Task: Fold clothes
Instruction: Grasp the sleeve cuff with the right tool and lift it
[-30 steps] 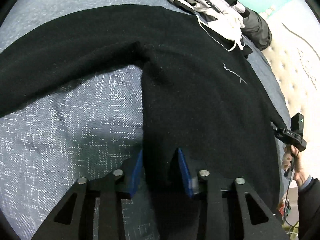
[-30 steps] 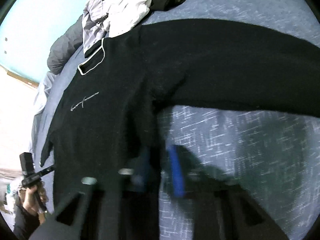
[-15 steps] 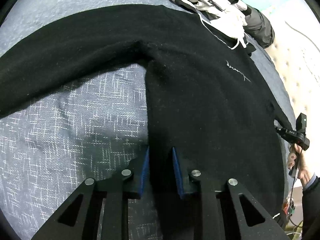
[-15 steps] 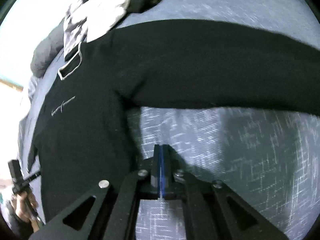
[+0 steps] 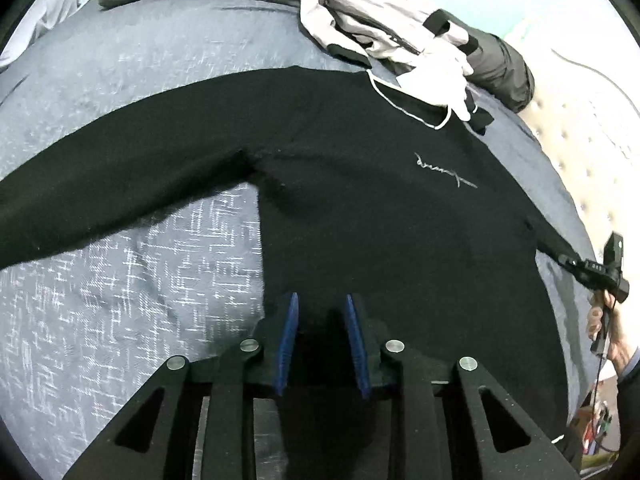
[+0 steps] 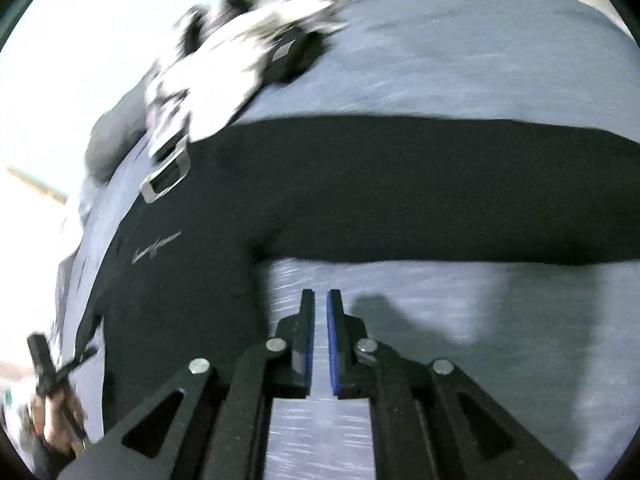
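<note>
On the bed: one black sweater [image 5: 380,216] lies spread flat on the grey bedspread [image 5: 120,288], front up, with a small script logo [image 5: 444,170] on its chest.
Left gripper [image 5: 320,312]: jaws at a narrow gap and opening; the sweater's bottom hem lies between the blue pads [image 5: 289,336]. The black cloth fills the gap, but whether the pads press on it cannot be told from this view.
Right gripper [image 6: 321,300]: jaws a thin slit apart and opening; nothing is between the pads [image 6: 332,344]. It hangs over bare bedspread [image 6: 460,360], just beside the sweater's [image 6: 192,280] side edge and below its sleeve [image 6: 440,188], touching neither.
Right gripper, seen from the left wrist view [image 5: 592,270]: at the far hem corner of the sweater, gripped by a hand [image 5: 604,320].
Left gripper, seen from the right wrist view [image 6: 48,364]: small and blurred at the sweater's opposite hem corner, in a hand [image 6: 56,416].
Sleeves: two, each stretched straight out to its side; the other sleeve [image 5: 120,176] runs across the left wrist view.
Collar: one, white-piped [image 5: 404,104], at the far end of the sweater.
Other clothes: one heap of white and grey garments [image 5: 384,28] beyond the collar, its edge overlapping the neckline.
Pillows: at least one dark grey pillow [image 5: 500,68] behind the heap.
Grippers: two.
Hands: two.
</note>
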{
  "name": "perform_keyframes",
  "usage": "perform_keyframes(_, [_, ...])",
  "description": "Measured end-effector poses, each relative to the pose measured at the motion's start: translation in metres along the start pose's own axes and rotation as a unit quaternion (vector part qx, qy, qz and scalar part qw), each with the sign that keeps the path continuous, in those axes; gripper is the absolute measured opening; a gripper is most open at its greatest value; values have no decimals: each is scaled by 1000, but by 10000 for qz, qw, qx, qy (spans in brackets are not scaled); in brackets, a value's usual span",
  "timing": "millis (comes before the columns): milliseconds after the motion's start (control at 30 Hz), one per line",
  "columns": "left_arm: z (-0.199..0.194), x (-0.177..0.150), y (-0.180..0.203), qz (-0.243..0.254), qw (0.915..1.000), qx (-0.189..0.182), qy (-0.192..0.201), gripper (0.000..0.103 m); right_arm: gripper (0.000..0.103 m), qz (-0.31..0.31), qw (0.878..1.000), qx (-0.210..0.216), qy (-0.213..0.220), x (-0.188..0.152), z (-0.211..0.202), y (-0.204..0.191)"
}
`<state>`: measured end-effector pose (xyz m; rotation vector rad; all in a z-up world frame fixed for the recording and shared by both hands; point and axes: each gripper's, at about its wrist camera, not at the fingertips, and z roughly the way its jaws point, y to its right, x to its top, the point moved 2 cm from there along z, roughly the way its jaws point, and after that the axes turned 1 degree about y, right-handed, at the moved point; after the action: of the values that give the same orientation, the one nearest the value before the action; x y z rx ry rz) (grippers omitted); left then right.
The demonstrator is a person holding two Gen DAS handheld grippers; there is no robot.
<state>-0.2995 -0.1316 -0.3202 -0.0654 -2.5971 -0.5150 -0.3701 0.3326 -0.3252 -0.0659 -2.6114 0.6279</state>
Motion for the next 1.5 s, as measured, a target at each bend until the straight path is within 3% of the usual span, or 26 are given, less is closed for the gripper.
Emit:
perform_keyframes(200, [2, -8, 3, -304, 9994, 73, 140, 39, 33, 738, 9939, -476, 667, 12, -71, 88])
perform_keyframes(267, [3, -11, 5, -363, 9990, 132, 204, 42, 34, 1008, 9889, -588, 920, 15, -93, 116])
perform_keyframes(400, [-2, -18, 6, -440, 9980, 269, 377, 47, 51, 1506, 9776, -814, 1221, 19, -126, 162])
perform_keyframes(633, [-2, -26, 11, -461, 9976, 339, 380, 48, 60, 2142, 9612, -1028, 1398, 19, -148, 227])
perform_keyframes(767, [-4, -29, 11, -471, 9973, 396, 393, 48, 61, 2100, 9634, -941, 1375, 23, -141, 237])
perform_keyframes(1033, [-6, -34, 4, -589, 9959, 485, 479, 48, 61, 1623, 9731, -1076, 1234, 41, -119, 228])
perform_keyframes(1067, [-6, -34, 3, -601, 9958, 490, 481, 48, 56, 1522, 9745, -1111, 1215, 43, -116, 225])
perform_keyframes(1100, [-6, -35, 3, -611, 9958, 490, 484, 48, 44, 1418, 9760, -1157, 1179, 44, -114, 221])
perform_keyframes(1200, [-7, -36, 2, -646, 9957, 457, 486, 48, 21, 1199, 9785, -1274, 1090, 45, -108, 212])
perform_keyframes(1300, [-12, -36, 3, -623, 9959, 419, 507, 48, 13, 1002, 9788, -1331, 1191, 47, -113, 201])
perform_keyframes(1500, [-30, -35, 12, -521, 9964, 316, 595, 48, 12, 599, 9790, -1210, 1526, 61, -143, 164])
